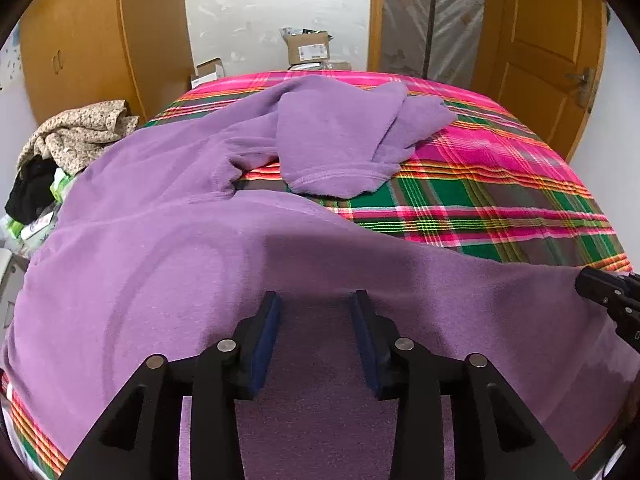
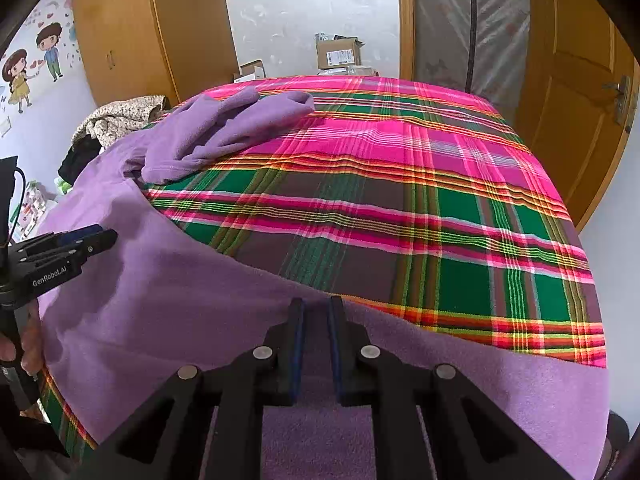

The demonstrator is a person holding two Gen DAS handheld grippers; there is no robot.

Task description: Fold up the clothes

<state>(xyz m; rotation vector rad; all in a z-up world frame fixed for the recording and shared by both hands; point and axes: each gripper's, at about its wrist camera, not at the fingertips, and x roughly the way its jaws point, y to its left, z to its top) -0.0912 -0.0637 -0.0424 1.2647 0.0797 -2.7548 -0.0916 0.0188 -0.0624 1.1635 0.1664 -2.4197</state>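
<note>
A purple fleece garment [image 1: 160, 240] lies spread over the left and near part of a bed with a pink and green plaid cover [image 1: 500, 184]. One sleeve [image 1: 340, 140] is bunched on the far side. My left gripper [image 1: 316, 296] is open just above the garment's near part, its blue pads well apart with fabric lying under the gap. In the right wrist view the same garment [image 2: 160, 300] reaches the near edge, and my right gripper [image 2: 316, 302] is shut on its hem, a thin ridge of fabric pinched between the pads. The left gripper [image 2: 100, 236] shows at the left.
A heap of patterned and black clothes [image 1: 80, 128] sits left of the bed. Cardboard boxes [image 1: 308, 48] stand on the floor beyond the far edge. A wooden wardrobe [image 1: 80, 40] is at the left and a wooden door [image 1: 540, 60] at the right. A person's hand [image 2: 24, 344] holds the left tool.
</note>
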